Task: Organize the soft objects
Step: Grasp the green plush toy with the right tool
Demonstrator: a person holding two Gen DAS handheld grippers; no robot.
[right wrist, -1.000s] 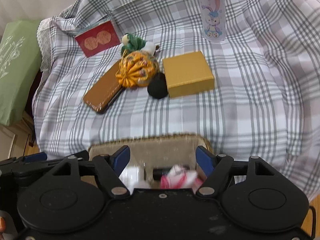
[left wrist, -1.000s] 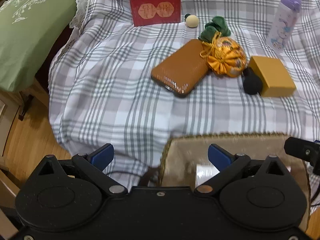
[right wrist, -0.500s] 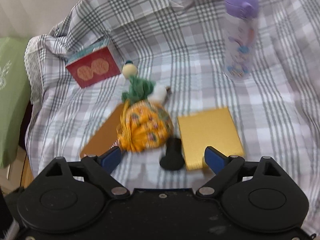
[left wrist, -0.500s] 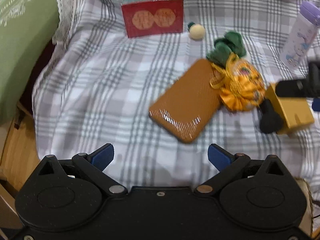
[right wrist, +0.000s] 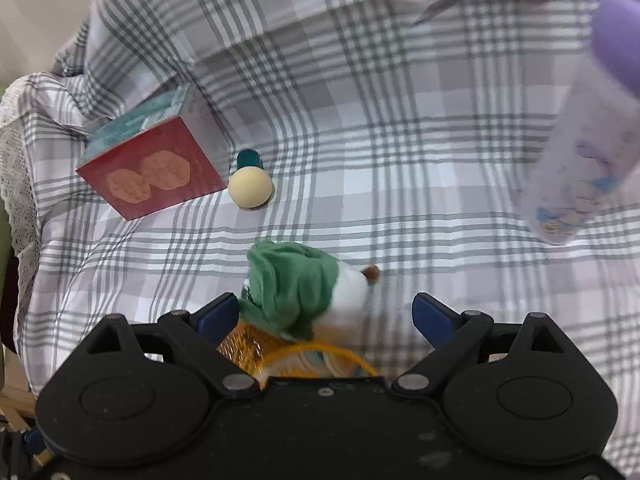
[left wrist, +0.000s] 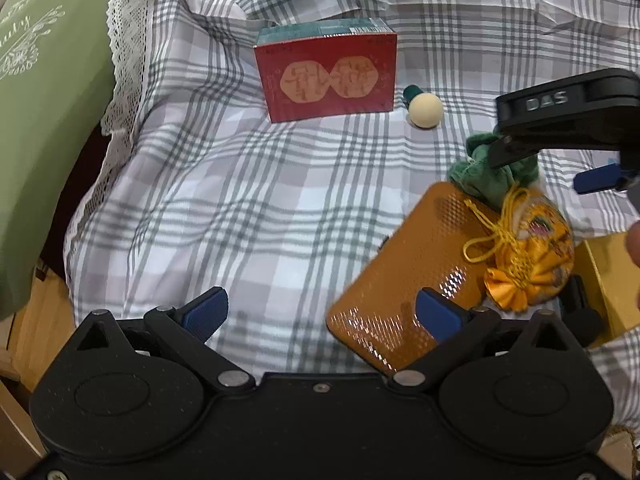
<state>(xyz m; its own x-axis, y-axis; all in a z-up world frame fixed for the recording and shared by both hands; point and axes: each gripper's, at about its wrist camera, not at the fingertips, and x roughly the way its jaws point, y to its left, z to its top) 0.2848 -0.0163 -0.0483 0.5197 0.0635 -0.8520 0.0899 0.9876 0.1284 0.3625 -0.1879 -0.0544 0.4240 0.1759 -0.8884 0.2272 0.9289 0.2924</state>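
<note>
With the right gripper fingers opening over the green plush, empty, and the left gripper open, closing could snag the yellow pouch's cord

The left gripper fills the bottom of its own view, pointing steeply downward, its two blue-padded fingers spread wide with nothing pressed between them. The right gripper likewise points steeply down in its view, jaws opening, pads clear of any grip. In the left wrist view its black body reaches in from the right edge, one blue pad showing.
</note>
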